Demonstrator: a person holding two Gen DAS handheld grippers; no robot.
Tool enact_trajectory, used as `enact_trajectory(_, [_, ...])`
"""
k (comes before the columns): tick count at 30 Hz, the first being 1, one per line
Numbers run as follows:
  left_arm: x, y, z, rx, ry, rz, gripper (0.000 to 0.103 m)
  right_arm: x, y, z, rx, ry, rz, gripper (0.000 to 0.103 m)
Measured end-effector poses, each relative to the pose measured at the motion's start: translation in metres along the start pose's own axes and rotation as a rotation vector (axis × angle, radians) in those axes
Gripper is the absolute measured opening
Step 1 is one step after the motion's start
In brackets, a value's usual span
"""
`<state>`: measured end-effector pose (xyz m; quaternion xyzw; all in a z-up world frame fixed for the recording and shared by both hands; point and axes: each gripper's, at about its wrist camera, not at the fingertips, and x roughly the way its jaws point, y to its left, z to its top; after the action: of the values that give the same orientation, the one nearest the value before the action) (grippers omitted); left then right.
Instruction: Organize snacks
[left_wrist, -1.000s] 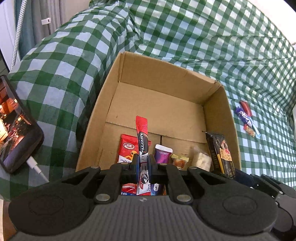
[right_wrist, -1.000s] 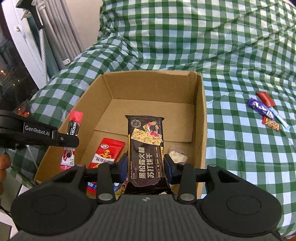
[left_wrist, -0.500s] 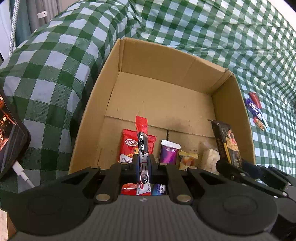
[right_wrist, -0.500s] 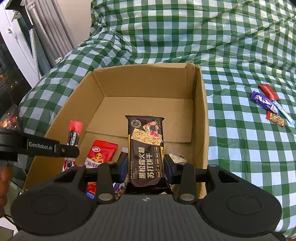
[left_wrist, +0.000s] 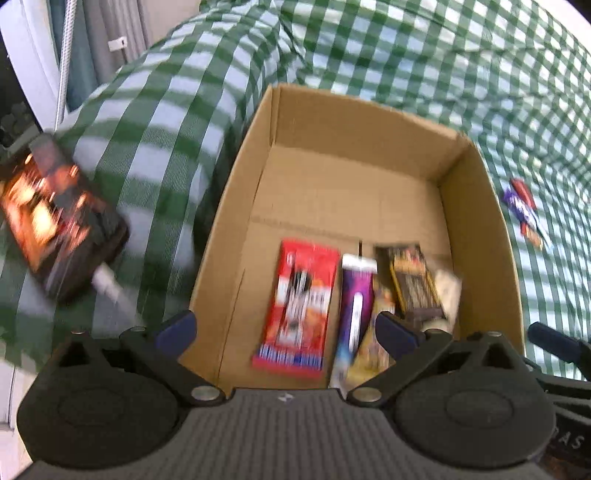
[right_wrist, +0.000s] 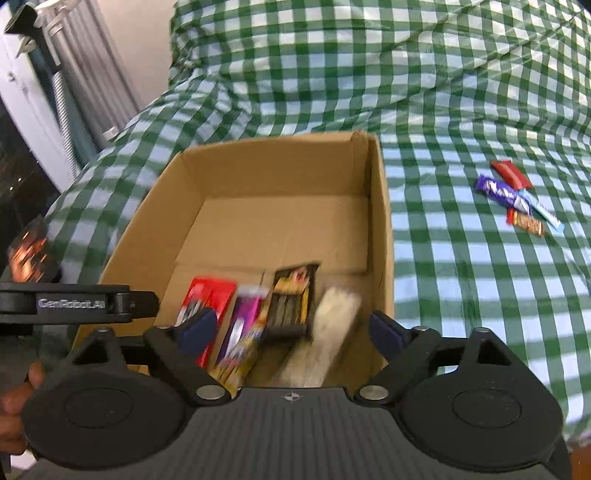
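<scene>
Now, with both the left gripper (left_wrist: 284, 326) and right gripper (right_wrist: 291, 328) opening on nothing above the cardboard box (right_wrist: 380, 229), I'd lift clear before swinging toward the leftover snack bars (right_wrist: 517, 199) at two o'clock.

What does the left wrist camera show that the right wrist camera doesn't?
Only the left wrist view shows the whole phone with its white cable on the cloth. Only the right wrist view shows a hand at the edge and the snacks on the cloth sharply. Both show the cardboard box with snacks in its near end, including the black cracker pack, and open fingers, nothing between them.
</scene>
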<state>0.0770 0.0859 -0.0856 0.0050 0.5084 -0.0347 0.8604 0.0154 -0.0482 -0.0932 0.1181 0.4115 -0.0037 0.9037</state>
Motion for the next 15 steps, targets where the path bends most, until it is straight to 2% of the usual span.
enact_trajectory(3, [-0.015, 0.003, -0.020, 0.009, -0.004, 0.013, 0.103, -0.021, 0.010, -0.016, -0.035, -0.020, -0.008, 0.099])
enact_trajectory(7, [-0.034, 0.001, -0.037, 0.036, -0.025, 0.020, 0.103, -0.046, 0.022, -0.028, -0.065, -0.064, -0.016, 0.100])
enact_trajectory(15, [-0.080, 0.002, -0.070, 0.041, -0.136, 0.063, 0.103, -0.089, 0.031, -0.048, -0.081, -0.155, -0.030, 0.102])
